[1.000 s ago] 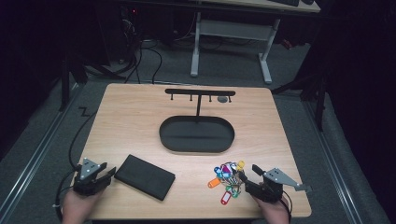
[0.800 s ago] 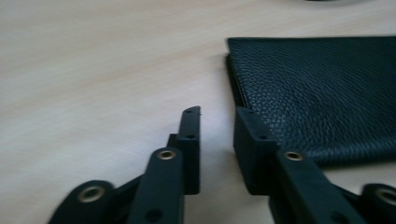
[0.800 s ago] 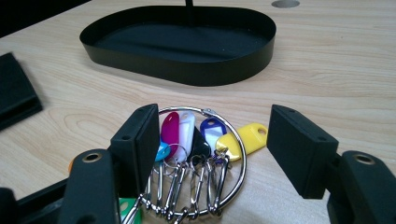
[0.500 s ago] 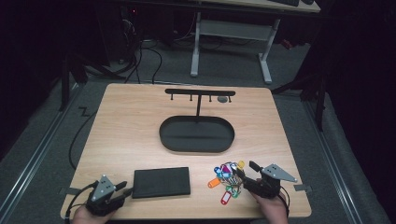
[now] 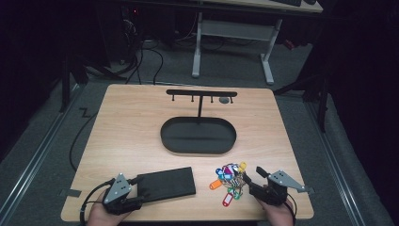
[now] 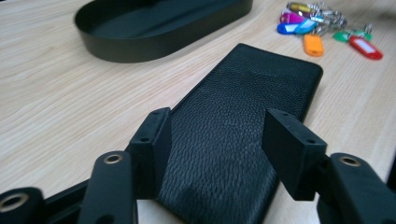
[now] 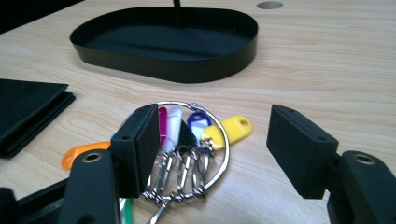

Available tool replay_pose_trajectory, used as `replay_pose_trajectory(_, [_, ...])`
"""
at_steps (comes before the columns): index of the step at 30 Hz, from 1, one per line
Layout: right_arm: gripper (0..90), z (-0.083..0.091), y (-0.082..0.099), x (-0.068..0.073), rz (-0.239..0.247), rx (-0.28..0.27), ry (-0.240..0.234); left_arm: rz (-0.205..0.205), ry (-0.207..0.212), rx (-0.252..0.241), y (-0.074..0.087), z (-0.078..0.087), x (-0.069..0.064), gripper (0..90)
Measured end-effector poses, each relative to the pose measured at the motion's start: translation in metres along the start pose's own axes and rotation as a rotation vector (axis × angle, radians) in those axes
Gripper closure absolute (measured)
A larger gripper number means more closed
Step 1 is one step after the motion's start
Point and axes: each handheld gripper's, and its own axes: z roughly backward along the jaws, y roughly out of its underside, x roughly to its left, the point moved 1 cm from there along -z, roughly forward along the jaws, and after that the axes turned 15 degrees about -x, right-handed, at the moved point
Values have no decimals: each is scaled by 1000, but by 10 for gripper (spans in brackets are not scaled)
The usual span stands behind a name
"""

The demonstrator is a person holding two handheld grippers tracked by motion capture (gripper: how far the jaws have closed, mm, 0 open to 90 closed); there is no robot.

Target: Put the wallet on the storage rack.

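A black leather wallet lies flat near the table's front edge, parallel to it. My left gripper straddles its left end. Its jaws have just been opening and stand on either side of the wallet without pressing it. A bunch of coloured key tags on a metal ring lies at the front right. My right gripper hovers open just right of it. The ring lies under and beside the left jaw in the right gripper view.
A black oval tray sits mid-table, with a T-shaped hook stand rising from its far side. A small grey disc is set in the wood behind it. Bare wood surrounds the tray.
The left gripper moved right along the front edge. The wallet swung from diagonal to parallel with the edge. The left jaws have opened. The right gripper and the keys stayed put.
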Motion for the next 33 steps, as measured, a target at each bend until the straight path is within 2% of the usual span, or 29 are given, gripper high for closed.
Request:
replay_pose_trajectory(5, [353, 8, 5, -3, -3, 17, 31, -82, 8, 41, -1, -12, -8, 395])
replay_pose_trajectory(7, [353, 11, 7, -5, -7, 24, 38, -140, 2, 64, -2, -17, -13, 392])
replay_pose_trajectory(10, [353, 14, 8, -6, -11, 23, 38, -193, 28, 119, -1, -26, -18, 412])
replay_pose_trajectory(11, [354, 14, 8, -6, -9, 22, 35, -209, 28, 107, -1, -27, -20, 423])
replay_pose_trajectory(14, [354, 14, 9, -7, -5, 34, 40, -233, 34, 113, -3, -29, -25, 447])
replay_pose_trajectory(16, [354, 15, 9, -6, -8, 33, 39, -229, 58, 115, -4, -29, -29, 445])
replay_pose_trajectory(18, [355, 16, 8, -5, -4, 28, 38, -242, 73, 121, -4, -30, -33, 424])
replay_pose_trajectory(21, [355, 16, 6, -3, 10, 19, 28, -317, 73, 145, -3, -32, -41, 414])
replay_pose_trajectory(26, [355, 11, 8, -7, 6, 34, 20, -369, 73, 189, 2, -42, -47, 384])
replay_pose_trajectory(31, [355, 10, 8, -10, -8, 36, 19, -416, 71, 168, 3, -49, -54, 399])
replay_pose_trajectory(33, [355, 10, 8, -10, -12, 35, 18, -447, 68, 158, 4, -49, -57, 454])
